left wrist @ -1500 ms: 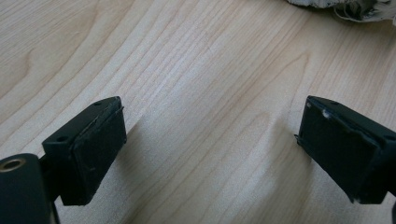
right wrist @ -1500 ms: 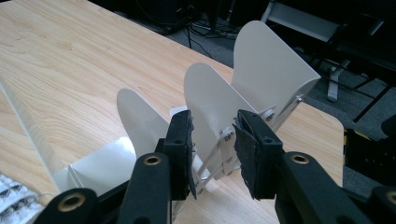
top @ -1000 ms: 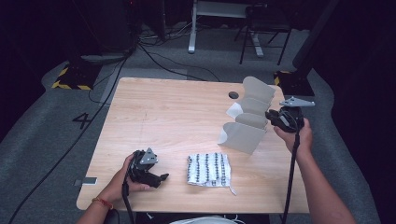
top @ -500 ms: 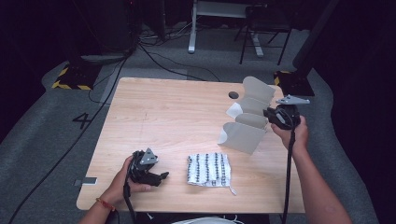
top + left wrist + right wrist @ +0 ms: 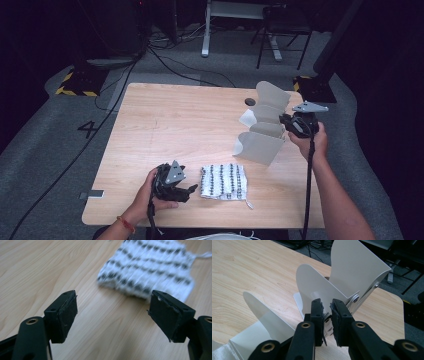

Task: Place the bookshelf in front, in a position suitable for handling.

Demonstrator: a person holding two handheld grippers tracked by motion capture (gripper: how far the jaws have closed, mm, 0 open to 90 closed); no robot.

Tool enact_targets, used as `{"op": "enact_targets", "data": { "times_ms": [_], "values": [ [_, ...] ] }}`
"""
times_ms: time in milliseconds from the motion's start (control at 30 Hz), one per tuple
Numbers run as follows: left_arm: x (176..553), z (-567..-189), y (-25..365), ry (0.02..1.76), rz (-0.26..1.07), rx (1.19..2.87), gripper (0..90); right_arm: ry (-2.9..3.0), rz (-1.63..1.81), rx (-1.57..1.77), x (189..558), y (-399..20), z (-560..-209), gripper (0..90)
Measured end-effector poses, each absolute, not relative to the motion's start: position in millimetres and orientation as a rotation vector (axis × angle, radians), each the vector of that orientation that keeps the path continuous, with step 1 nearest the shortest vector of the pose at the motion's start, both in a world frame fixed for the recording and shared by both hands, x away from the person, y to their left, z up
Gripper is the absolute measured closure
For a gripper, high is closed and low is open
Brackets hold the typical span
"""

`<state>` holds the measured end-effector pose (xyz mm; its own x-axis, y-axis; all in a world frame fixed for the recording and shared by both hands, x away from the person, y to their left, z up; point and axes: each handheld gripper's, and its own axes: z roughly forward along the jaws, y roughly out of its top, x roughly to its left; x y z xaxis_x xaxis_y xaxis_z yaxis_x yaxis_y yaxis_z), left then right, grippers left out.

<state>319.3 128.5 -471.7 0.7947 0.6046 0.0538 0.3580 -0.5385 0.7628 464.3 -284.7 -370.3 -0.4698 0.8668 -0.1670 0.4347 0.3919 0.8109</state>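
Right gripper [image 5: 327,315] nearly closed on the white tiered rack [image 5: 262,127] at the counter's [image 5: 190,125] right edge, jaws just closing on its frame. Left gripper [image 5: 112,315], jaws wide and lately narrowing, holds nothing, just beside the knitted cloth [image 5: 223,181]. Likely next: pinch the cloth's near edge. Counter centre free; front edge near

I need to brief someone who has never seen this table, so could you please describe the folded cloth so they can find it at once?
On the light wooden table, look along the near edge, roughly in the middle. The folded cloth lies flat there, beside the left tool, whose jaws stand open and apart from it. It is white with rows of dark dots, unlike the plain white upright file rack at the right.
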Motion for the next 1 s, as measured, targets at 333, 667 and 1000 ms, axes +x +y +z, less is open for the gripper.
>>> {"op": "enact_targets", "data": {
  "times_ms": [333,667,1000],
  "values": [
    [332.7,-478.6,70.3,0.611,0.385,2.260,21.2,2.077,0.889,1.147,467.2,-283.6,-370.8,70.4],
    [343.8,-492.3,50.5,0.561,0.386,2.339,20.9,2.084,0.947,1.237,473.2,-288.0,-378.9,74.0],
    [344.4,-492.4,76.5,0.653,0.420,2.339,21.6,2.139,0.973,1.151,466.1,-278.4,-376.5,78.0]
  ]
}}
